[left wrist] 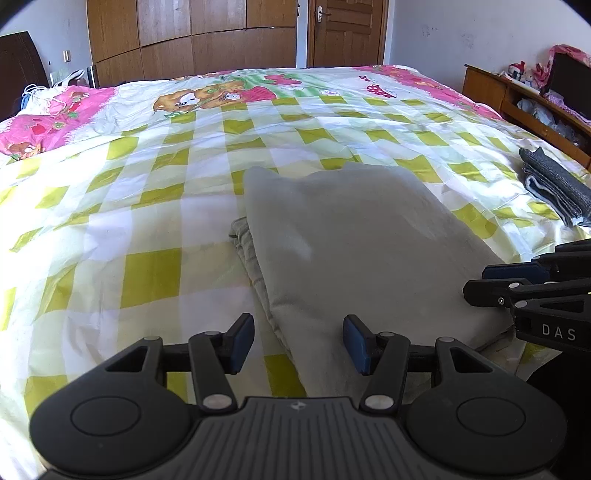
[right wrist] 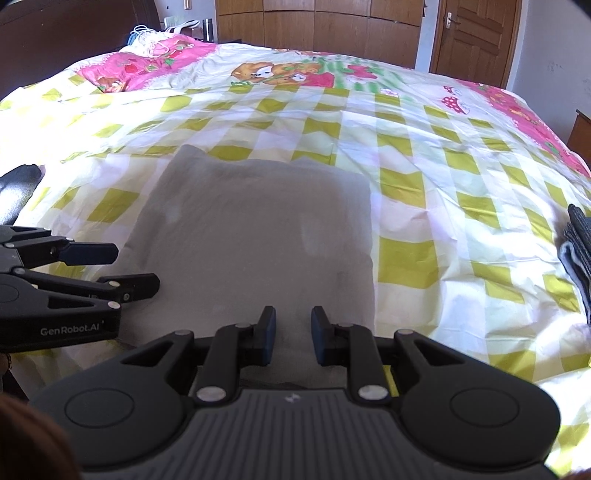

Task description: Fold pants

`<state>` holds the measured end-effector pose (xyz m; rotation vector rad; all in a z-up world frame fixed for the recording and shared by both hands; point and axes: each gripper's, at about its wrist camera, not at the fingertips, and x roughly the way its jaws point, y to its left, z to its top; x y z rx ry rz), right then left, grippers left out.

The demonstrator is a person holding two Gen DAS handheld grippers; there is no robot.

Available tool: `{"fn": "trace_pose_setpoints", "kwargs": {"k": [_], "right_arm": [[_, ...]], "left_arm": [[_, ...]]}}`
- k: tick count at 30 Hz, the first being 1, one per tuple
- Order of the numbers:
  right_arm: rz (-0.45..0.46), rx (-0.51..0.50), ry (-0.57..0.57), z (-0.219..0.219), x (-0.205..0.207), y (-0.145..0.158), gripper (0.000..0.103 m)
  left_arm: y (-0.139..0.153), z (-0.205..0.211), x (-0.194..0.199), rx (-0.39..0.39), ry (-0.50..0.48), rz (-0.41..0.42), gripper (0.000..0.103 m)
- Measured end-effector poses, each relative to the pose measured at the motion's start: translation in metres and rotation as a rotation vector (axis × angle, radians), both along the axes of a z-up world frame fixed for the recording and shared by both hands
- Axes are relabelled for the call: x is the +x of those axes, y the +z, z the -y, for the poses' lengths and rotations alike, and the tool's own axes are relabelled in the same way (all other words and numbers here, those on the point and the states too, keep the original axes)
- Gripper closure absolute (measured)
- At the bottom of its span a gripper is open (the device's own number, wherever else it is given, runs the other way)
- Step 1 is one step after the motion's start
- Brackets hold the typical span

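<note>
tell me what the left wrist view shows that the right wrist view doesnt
Only the left wrist view shows the wooden shelf beside the bed, with a dark screen and soft toys on it, and the layered left edge of the grey pants.

Only the right wrist view shows the dark headboard at top left.

Both show the folded grey pants on the checked bedspread, a folded dark garment at the right, the wardrobe and the door.

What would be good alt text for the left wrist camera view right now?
Pale grey pants, folded into a compact stack, lie on a bed with a yellow-checked cover. The left gripper hovers open over their near left edge, and the right gripper enters from the right. A darker folded garment lies at far right.
</note>
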<state>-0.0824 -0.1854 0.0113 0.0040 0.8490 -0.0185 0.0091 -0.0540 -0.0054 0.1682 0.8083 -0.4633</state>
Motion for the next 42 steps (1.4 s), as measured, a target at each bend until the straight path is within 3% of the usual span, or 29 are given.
{"fn": "trace_pose_setpoints", "kwargs": {"k": [14,17,19,21,25,29,31,35,42], "right_arm": [[0.023,0.072,-0.007,0.017,-0.012,0.012,0.081],[0.036,0.090,-0.035,0.032,-0.007,0.016,0.080],[0.033,0.114,-0.054,0.045,0.001,0.016,0.073],[0.022,0.154,-0.068,0.058,0.011,0.013,0.073],[-0.009,0.260,-0.090,0.083,0.034,-0.001,0.072],[-0.047,0.352,-0.043,0.088,0.048,-0.014,0.068],[-0.055,0.375,-0.017,0.088,0.052,-0.020,0.062],[-0.063,0.417,0.016,0.092,0.059,-0.029,0.062],[-0.067,0.435,0.064,0.089,0.068,-0.032,0.062]], "left_arm": [[0.009,-0.014,-0.009,-0.017,-0.023,-0.010,0.037],[0.023,-0.024,-0.002,-0.070,-0.007,0.001,0.037],[0.029,-0.031,0.010,-0.128,0.000,-0.025,0.037],[0.030,-0.032,0.023,-0.159,0.000,-0.050,0.037],[0.016,-0.019,0.045,-0.132,0.002,-0.057,0.037],[-0.008,-0.014,0.057,-0.174,-0.010,-0.142,0.036],[-0.016,-0.012,0.057,-0.177,-0.016,-0.151,0.034],[-0.021,-0.015,0.061,-0.224,0.001,-0.178,0.029],[-0.017,-0.016,0.051,-0.164,0.004,-0.124,0.026]]}}
